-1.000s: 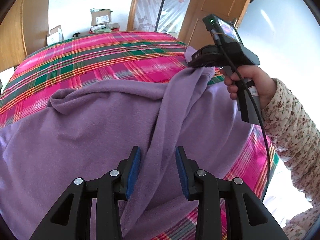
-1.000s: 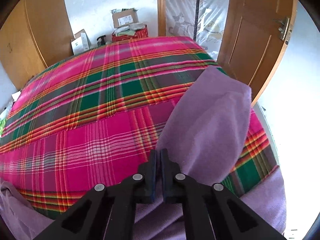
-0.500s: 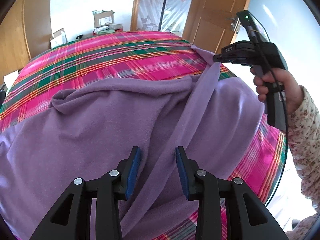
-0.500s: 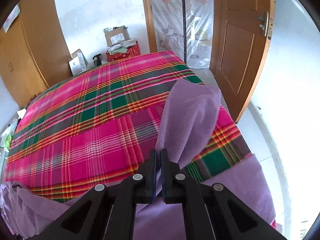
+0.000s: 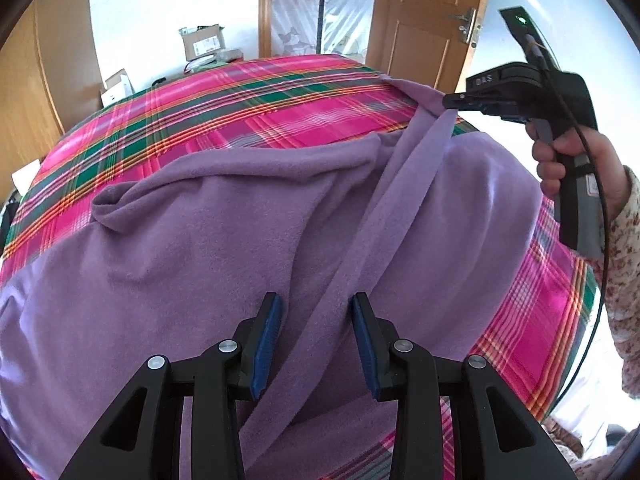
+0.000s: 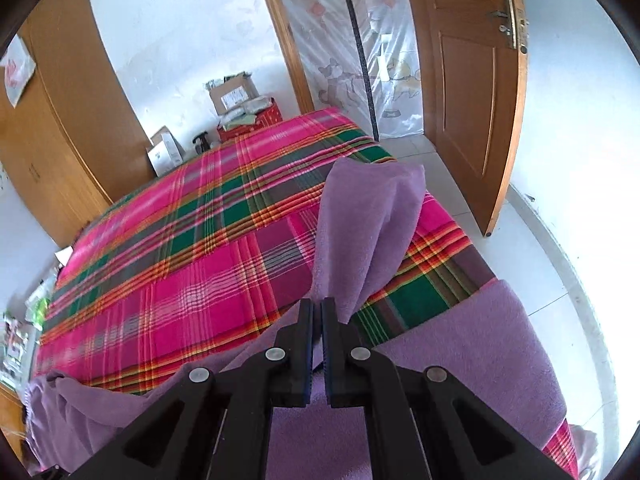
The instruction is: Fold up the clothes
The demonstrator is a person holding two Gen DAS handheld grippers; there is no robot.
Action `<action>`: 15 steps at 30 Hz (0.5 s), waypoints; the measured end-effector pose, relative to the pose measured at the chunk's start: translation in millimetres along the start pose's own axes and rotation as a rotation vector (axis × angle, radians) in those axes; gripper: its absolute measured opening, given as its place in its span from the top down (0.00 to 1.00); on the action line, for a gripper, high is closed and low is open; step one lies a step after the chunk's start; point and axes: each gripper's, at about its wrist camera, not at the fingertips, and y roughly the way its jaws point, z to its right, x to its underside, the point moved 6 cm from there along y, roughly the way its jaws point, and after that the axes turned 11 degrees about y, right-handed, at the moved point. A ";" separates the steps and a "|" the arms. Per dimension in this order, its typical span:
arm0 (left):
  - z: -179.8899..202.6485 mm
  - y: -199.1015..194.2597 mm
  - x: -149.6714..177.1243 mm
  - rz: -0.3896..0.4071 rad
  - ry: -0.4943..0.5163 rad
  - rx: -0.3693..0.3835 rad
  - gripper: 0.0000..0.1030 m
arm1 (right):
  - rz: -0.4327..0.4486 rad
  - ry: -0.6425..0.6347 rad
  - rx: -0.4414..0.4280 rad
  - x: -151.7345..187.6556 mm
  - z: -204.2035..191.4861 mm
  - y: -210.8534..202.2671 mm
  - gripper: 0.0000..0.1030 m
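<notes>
A: Left tongs [image 5: 316, 338] first, from the left wrist view: how do they stand?

B: About half open, blue pads apart. A raised strip of the purple garment [image 5: 208, 248] runs up between the jaws, but the pads do not press on it.

A: And the garment itself?

B: Spread over the near part of the bed [image 5: 280, 120], which has a pink, green and orange plaid cover. A rolled fold sits at its far left edge. The strip climbs to the upper right, where the right tongs [image 5: 450, 102] pinch its end above the bed's far right side.

A: Who holds those?

B: A hand [image 5: 576, 164] wrapped around the grey handle, with a floral sleeve [image 5: 628, 264] behind it. A black cable hangs from the device.

A: Now the right wrist view.

B: The right tongs [image 6: 317, 308] are closed tight, with purple cloth caught between the pads. A flap of the garment [image 6: 368, 224] stands up beyond the tips, lifted off the plaid. More of it lies along the near edge and to the lower right.

A: Anything behind the bed?

B: Cardboard boxes [image 6: 234, 94] against the white wall, a wooden wardrobe [image 6: 60, 140] at left, and an open wooden door [image 6: 476, 80] at right.
</notes>
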 end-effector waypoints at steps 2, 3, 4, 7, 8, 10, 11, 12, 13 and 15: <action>1.9 -2.5 -1.2 0.012 0.003 0.007 0.63 | 0.021 0.002 -0.012 -0.3 0.6 -5.0 0.96; 4.2 -2.4 -1.1 0.010 0.011 0.009 0.63 | 0.030 0.002 -0.014 -0.1 0.7 -7.8 0.96; 6.4 -2.2 -1.0 0.008 0.019 0.010 0.63 | 0.039 0.002 -0.016 0.1 0.9 -10.8 0.96; 14.4 -1.6 0.5 0.003 0.050 0.008 0.63 | 0.070 0.003 -0.031 1.6 4.3 -22.5 0.96; 17.2 -1.3 0.7 0.003 0.060 0.011 0.63 | 0.077 0.005 -0.035 1.7 5.5 -25.2 0.96; 21.3 -0.7 1.0 0.007 0.072 0.014 0.69 | 0.090 0.009 -0.041 1.9 8.0 -30.2 0.96; 21.9 -0.4 0.9 0.008 0.073 0.010 0.75 | 0.090 0.013 -0.041 1.9 9.6 -30.9 0.96; 22.1 -0.2 0.6 0.008 0.073 0.006 0.83 | 0.091 0.018 -0.042 2.0 11.2 -31.6 0.96; 21.9 -1.4 -0.1 0.013 0.067 0.010 0.86 | 0.090 0.026 -0.045 2.6 13.7 -32.9 0.96; 23.1 -6.2 -1.7 0.036 0.060 0.020 0.89 | 0.091 0.042 -0.048 3.6 19.7 -35.7 0.96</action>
